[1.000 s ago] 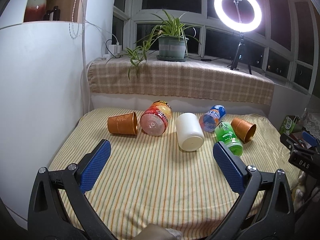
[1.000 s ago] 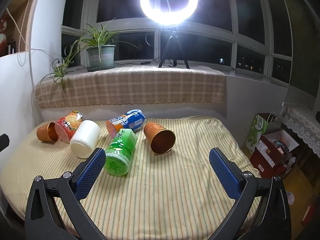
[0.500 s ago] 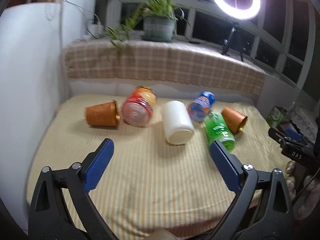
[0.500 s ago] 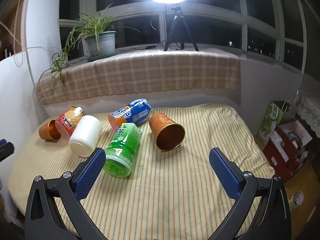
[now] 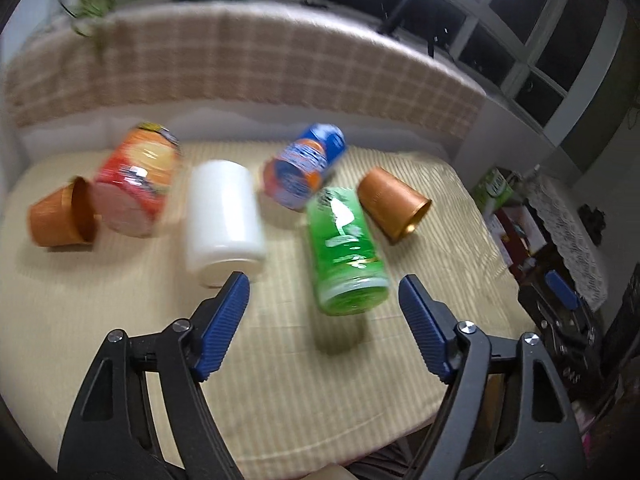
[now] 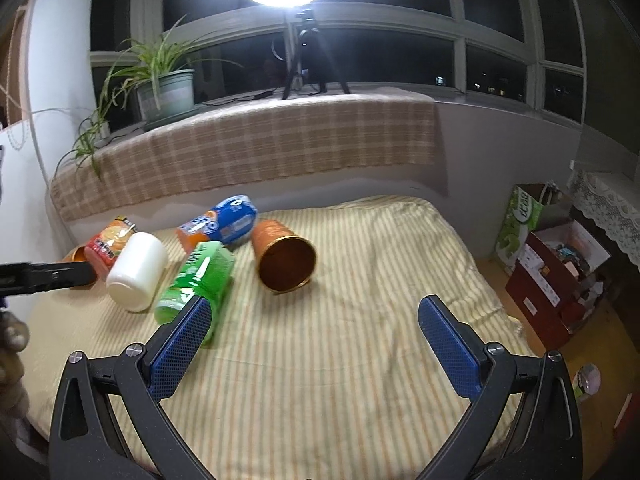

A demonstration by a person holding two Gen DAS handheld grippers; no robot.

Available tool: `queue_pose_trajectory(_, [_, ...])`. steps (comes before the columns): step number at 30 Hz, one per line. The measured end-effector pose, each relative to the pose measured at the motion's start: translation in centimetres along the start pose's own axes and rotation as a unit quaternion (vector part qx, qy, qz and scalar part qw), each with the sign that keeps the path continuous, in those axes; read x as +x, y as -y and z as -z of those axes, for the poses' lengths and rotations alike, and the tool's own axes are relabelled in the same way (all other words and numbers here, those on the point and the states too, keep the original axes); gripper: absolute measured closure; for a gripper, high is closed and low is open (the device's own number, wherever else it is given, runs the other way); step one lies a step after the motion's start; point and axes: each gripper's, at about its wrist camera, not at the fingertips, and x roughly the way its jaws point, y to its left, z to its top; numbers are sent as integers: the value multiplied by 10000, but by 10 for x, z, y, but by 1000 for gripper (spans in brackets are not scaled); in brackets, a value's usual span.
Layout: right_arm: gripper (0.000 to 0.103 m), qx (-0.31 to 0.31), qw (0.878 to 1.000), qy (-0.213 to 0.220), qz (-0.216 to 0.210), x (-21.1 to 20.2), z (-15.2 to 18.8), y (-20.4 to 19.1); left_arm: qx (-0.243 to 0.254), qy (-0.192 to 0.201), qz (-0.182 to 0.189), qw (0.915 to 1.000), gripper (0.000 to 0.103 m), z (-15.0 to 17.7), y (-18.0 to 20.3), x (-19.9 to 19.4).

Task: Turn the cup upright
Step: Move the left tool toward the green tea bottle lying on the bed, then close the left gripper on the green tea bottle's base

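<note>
Several cups lie on their sides on the striped cloth. In the left wrist view: a copper cup [image 5: 60,218] at far left, an orange-red printed cup [image 5: 136,184], a white cup [image 5: 222,214], a blue cup [image 5: 304,166], a green cup [image 5: 344,252] and a second copper cup [image 5: 394,204]. My left gripper [image 5: 324,322] is open and empty, just short of the green cup. In the right wrist view the copper cup [image 6: 284,256] lies mouth toward me, with the green cup [image 6: 196,280] and white cup [image 6: 138,272] to its left. My right gripper [image 6: 314,342] is open and empty, short of the copper cup.
A plaid-covered sill [image 6: 248,152] runs behind the table with a potted plant [image 6: 164,88] and a ring light tripod [image 6: 304,60]. Boxes and bags [image 6: 556,276] stand on the floor at the right. The left gripper's black arm [image 6: 44,276] enters the right wrist view at left.
My left gripper has moved forward and to the right, closing on the green and white cups. My right gripper has moved forward toward the copper cup. Both stay open.
</note>
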Motion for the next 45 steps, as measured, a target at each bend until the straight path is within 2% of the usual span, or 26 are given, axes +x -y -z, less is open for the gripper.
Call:
queue_pose_trajectory(3, [0,81,9999,31,84,-2,1,12,-171,-406,178,9989,30,-12,5,25])
queue_pose_trajectory(8, [0,177,9996,63,213,-4,5,26,-258,-902,255,9953,32,-30,15,58])
queue_pose_trajectory(16, [0,306,9991,55,297,-4,10,40,-455,-1423,119,9887,34,-48,18,95])
queue_pose_trajectory(20, [0,345,9990,77,291,-5,11,43,-486,-1621,-67,9855,34,-50,17,111])
queue_pose_trajectory(24, [0,334,9990,96,288,-7,12,45,-512,-1748,-224,9830,34,-52,15,124])
queue_pose_trajectory(34, [0,416,9985,119,331,-7,14,50,-588,-1995,-347,9775,34,-55,10,144])
queue_pose_trajectory(36, [0,423,9984,131,353,-7,15,52,-594,-2021,-360,9769,41,-54,11,148])
queue_pose_trajectory(37, [0,425,9984,135,357,-8,15,53,-616,-2029,-355,9766,41,-54,11,148])
queue_pose_trajectory(45, [0,417,9982,158,404,-10,16,55,-599,-1756,-313,9821,42,-56,18,131])
